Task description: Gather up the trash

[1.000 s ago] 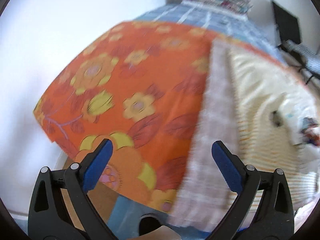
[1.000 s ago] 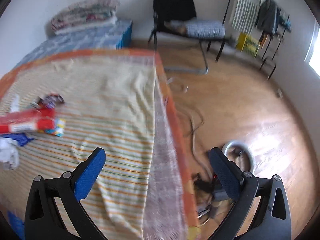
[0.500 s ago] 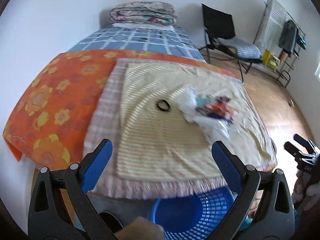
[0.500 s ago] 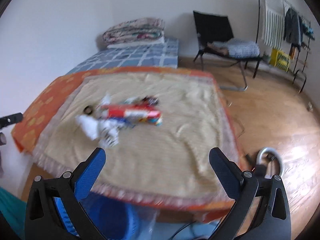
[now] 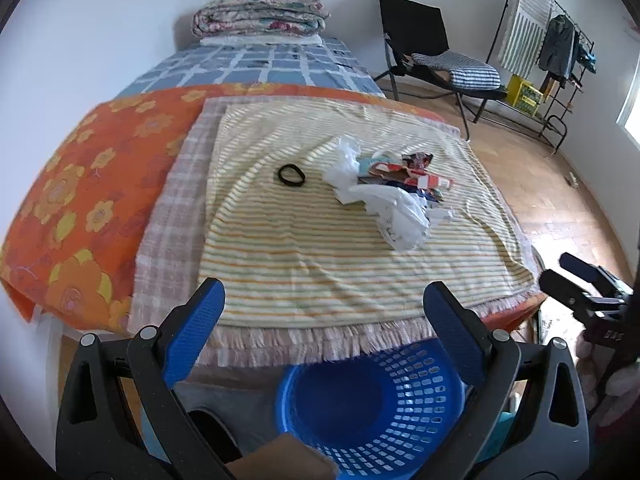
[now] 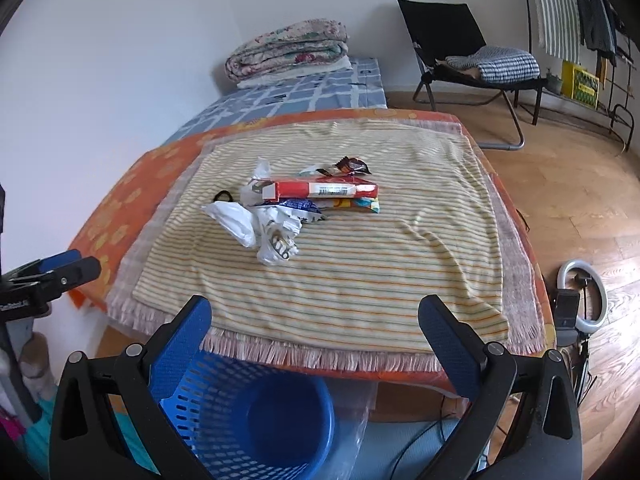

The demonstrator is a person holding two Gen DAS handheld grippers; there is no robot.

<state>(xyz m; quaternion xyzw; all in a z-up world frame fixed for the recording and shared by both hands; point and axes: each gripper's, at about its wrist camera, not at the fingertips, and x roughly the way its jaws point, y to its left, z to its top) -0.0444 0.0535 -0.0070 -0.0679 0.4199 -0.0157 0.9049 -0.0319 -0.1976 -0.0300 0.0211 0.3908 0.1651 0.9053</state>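
Left gripper (image 5: 322, 312) jaws spread wide, nothing between the blue pads; held above the near edge of the bed, over the blue basket (image 5: 372, 404). Right gripper (image 6: 314, 334) likewise gaping, empty, poised at the same near edge with the basket below and slightly left. Each gripper shows at the margin of the other's view: right one at far right of the left wrist camera, left one at far left of the right wrist camera. Trash pile (image 6: 296, 204) sits near the middle of the striped yellow blanket (image 6: 360, 272): a long red box (image 6: 320, 189) on top, crumpled white plastic bags (image 6: 256, 228) on the near side, a dark wrapper (image 6: 352, 165) behind, a blue wrapper (image 6: 300, 206) between box and bags. Black ring (image 5: 291, 175) lies on the blanket just left of the pile, apart from it. Basket stands on the floor against the fringed blanket edge; interior appears bare. Orange floral sheet (image 5: 80, 184) underlies the blanket. Folded quilt (image 5: 258, 14) at far end of bed; black chair (image 5: 424, 46) and ring light (image 6: 582, 296) on the wood floor to the right.
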